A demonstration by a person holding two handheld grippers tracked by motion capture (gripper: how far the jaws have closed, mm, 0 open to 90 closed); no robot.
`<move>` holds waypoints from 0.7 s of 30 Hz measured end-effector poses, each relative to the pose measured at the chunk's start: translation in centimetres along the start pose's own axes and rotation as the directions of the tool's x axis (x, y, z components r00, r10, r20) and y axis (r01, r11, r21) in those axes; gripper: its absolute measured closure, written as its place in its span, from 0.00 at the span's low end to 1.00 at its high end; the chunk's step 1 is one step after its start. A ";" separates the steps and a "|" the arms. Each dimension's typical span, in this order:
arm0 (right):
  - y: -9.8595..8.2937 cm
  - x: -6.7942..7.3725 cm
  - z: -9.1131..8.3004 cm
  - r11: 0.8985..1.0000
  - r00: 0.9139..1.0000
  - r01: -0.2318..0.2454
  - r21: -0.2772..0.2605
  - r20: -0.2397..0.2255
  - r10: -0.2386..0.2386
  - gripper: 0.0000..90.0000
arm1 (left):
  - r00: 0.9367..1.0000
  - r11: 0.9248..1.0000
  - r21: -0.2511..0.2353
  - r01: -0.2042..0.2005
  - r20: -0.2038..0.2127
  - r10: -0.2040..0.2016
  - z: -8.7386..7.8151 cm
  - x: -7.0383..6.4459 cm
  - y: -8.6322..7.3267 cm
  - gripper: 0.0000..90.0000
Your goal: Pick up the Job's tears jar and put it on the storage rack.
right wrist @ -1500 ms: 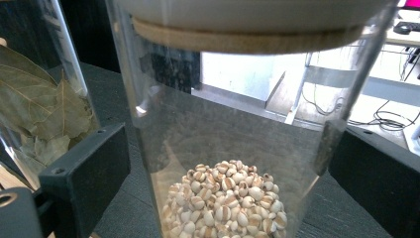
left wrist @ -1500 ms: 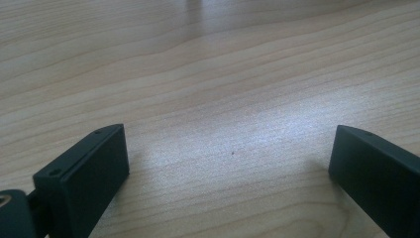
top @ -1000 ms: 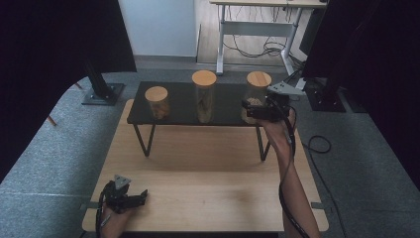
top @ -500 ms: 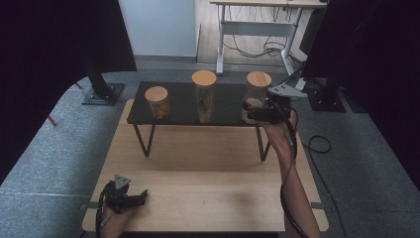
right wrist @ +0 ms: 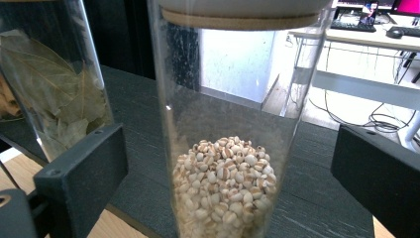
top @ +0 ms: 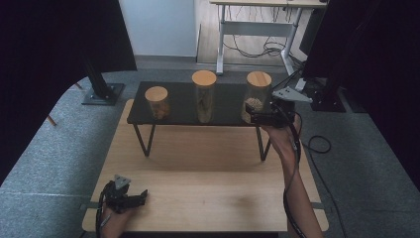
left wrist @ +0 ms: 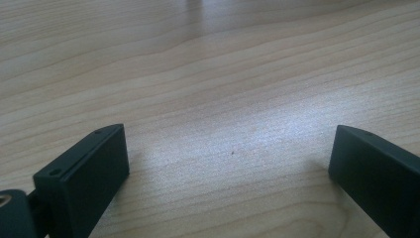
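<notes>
On the black shelf [top: 183, 115] that stands on legs over the far half of the wooden table [top: 208, 198], three glass jars with round wooden lids sit in a row, well apart, likely so that jaws can fit between them. The grain jar [top: 256, 99] stands at the shelf's right end. My right gripper [top: 253, 119] is level with its lower half, held out at arm's length, jaws open and set wide to either side of the glass. In the right gripper view the grain jar [right wrist: 233, 129] stands upright between my two black jaws, with clear space on both sides, so nothing is gripped yet. Pale round grains fill only its bottom part; the lid rim crosses the top of the view. I judge that I am lined up low on the jar because the weight sits there and a low grip should keep it from tipping.

The leaf jar [top: 203, 96], in the middle of the row, holds dry leaves; in the right gripper view it [right wrist: 49, 84] is just beyond my left jaw, close enough that I could brush it.

The short jar [top: 157, 101] stands at the left end.

My left gripper [top: 143, 195] rests on the table's near left corner, jaws open and holding nothing, apparently parked out of the way.
</notes>
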State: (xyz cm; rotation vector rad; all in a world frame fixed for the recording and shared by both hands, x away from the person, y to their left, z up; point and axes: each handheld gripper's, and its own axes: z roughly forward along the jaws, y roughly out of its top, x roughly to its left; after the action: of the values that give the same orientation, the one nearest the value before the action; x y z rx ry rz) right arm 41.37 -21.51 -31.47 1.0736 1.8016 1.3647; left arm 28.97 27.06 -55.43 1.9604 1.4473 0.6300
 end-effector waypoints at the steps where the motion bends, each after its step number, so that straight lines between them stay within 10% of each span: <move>1: 0.0 0.0 -0.1 1.000 1.000 0.000 0.000 0.000 0.000 0.02 | 1.000 1.000 0.002 -0.002 0.000 0.002 0.0 0.0 0.0 0.02; 21: -1.2 -0.3 -1.9 1.000 1.000 -0.003 -0.017 -0.001 0.003 0.03 | 1.000 1.000 -0.001 0.000 -0.001 0.000 0.0 0.0 0.0 0.02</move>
State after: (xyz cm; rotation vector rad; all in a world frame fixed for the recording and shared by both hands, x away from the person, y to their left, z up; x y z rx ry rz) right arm 39.57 -22.79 -32.15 1.0673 1.7868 1.3799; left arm 28.97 27.04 -55.44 1.9597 1.4478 0.6313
